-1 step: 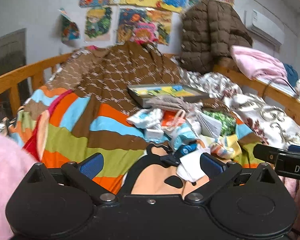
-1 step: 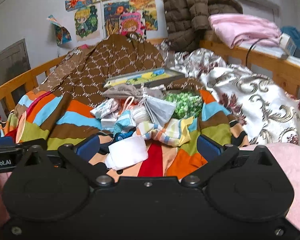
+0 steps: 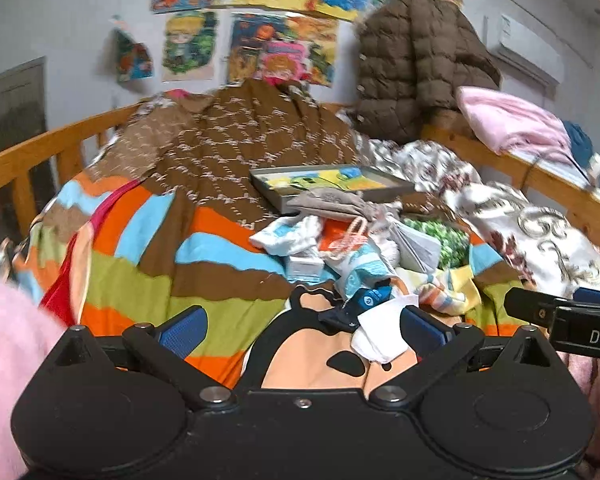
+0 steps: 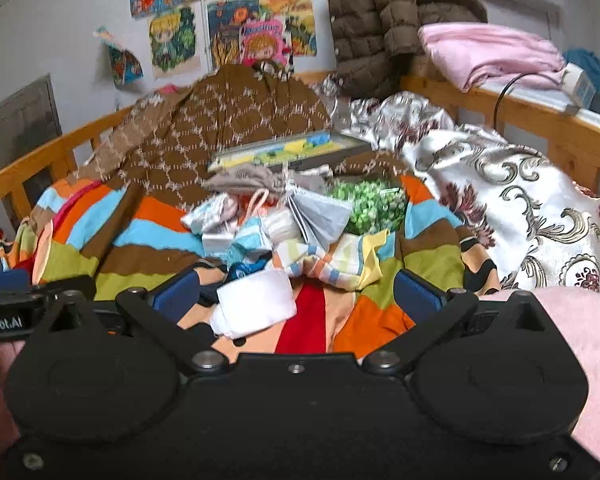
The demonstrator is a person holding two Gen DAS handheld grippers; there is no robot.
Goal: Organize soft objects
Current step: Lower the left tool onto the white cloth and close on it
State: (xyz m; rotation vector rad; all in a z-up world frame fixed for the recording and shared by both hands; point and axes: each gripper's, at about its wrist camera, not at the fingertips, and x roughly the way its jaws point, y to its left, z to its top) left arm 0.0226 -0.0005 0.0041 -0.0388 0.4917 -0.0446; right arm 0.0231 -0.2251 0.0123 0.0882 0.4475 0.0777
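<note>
Left wrist view: the left gripper (image 3: 302,330) has its jaws spread wide and empty above a bed with a striped blanket (image 3: 140,264). A white folded cloth (image 3: 380,334) lies between the jaws, close to the right-hand one, and a dark blue sock (image 3: 354,308) sits just beyond it. Farther ahead is a pile of small soft things (image 3: 340,240), then a flat tray (image 3: 332,182) on a brown quilt (image 3: 240,140). Right wrist view: the right gripper (image 4: 298,298) also has wide, empty jaws. The white folded cloth (image 4: 256,304) lies between them, nearer the left-hand one. Ahead lie a pastel striped cloth (image 4: 340,260) and a green leafy bundle (image 4: 370,202).
</note>
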